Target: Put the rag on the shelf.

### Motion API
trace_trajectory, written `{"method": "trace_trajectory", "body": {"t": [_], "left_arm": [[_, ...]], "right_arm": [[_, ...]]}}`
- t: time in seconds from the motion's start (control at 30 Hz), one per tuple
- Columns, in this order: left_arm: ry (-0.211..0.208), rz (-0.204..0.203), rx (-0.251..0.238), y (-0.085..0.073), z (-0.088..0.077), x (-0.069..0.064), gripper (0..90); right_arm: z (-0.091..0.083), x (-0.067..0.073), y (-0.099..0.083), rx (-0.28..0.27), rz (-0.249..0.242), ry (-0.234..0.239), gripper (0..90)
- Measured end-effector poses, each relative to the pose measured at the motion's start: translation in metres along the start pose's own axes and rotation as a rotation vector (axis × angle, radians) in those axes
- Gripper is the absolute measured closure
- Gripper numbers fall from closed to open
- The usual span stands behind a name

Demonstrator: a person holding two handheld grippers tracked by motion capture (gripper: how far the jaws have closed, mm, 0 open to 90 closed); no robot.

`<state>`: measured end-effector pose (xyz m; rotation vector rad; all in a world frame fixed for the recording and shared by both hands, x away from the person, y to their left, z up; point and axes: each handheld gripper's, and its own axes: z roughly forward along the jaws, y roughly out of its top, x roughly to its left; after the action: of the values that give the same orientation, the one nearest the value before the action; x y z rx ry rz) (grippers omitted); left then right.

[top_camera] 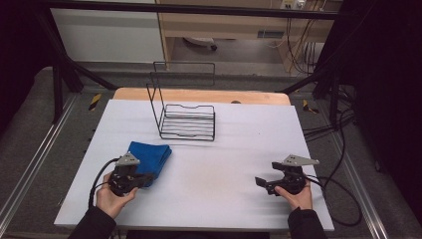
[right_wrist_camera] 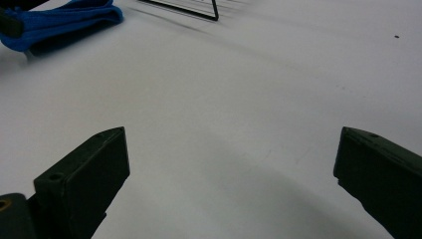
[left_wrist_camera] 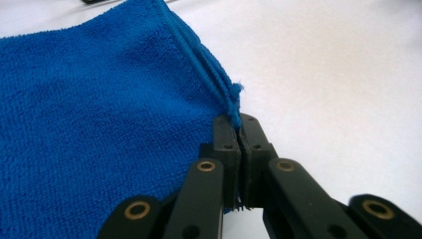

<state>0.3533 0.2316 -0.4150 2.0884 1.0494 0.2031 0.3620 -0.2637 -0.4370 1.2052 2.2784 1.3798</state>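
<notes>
A folded blue cloth (top_camera: 152, 153) lies on the white table (top_camera: 224, 149), left of centre. My left gripper (top_camera: 148, 178) sits at the cloth's near right corner. In the left gripper view its jaws (left_wrist_camera: 240, 124) are pressed together on the hemmed edge of the blue cloth (left_wrist_camera: 99, 124). My right gripper (top_camera: 267, 173) rests at the near right of the table, pointing left. Its jaws (right_wrist_camera: 231, 149) stand wide apart over bare table with nothing between them. The right gripper view also shows the blue cloth (right_wrist_camera: 59, 20) far off at top left.
A black wire rack (top_camera: 188, 122) with a tall back frame stands at the middle back of the table; its corner (right_wrist_camera: 199, 10) shows in the right gripper view. Cables trail off the table's right side (top_camera: 343, 194). A wooden strip (top_camera: 199, 94) runs along the far edge.
</notes>
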Motion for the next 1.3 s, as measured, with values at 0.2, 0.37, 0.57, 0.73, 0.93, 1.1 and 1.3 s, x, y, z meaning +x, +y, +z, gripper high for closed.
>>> {"method": "trace_trajectory", "body": {"t": [0.2, 0.37, 0.57, 0.73, 0.93, 1.1, 1.3], "left_arm": [[-0.032, 0.01, 0.0, 0.004, 0.008, -0.016, 87.6], [-0.053, 0.013, -0.008, 0.007, 0.013, -0.028, 87.6], [-0.069, 0.029, -0.009, 0.012, 0.02, -0.043, 87.6], [-0.095, 0.039, -0.004, 0.015, 0.027, -0.058, 87.5], [-0.123, 0.055, 0.006, 0.016, 0.038, -0.076, 87.5], [-0.132, 0.058, 0.022, 0.014, 0.049, -0.079, 86.8], [-0.141, 0.07, 0.018, 0.014, 0.047, -0.077, 72.6]], "right_arm": [[0.0, 0.0, 0.0, 0.001, 0.003, 0.0, 1.6], [0.0, 0.0, 0.0, -0.001, -0.004, -0.001, 1.6], [0.0, 0.0, 0.0, -0.002, 0.001, -0.001, 1.6], [0.0, 0.0, 0.0, -0.002, -0.003, -0.001, 1.6], [0.0, 0.0, 0.0, -0.001, 0.0, -0.001, 1.6], [0.0, 0.0, 0.0, 0.001, -0.004, -0.002, 1.6], [0.0, 0.0, 0.0, -0.002, 0.002, -0.001, 1.6]]}}
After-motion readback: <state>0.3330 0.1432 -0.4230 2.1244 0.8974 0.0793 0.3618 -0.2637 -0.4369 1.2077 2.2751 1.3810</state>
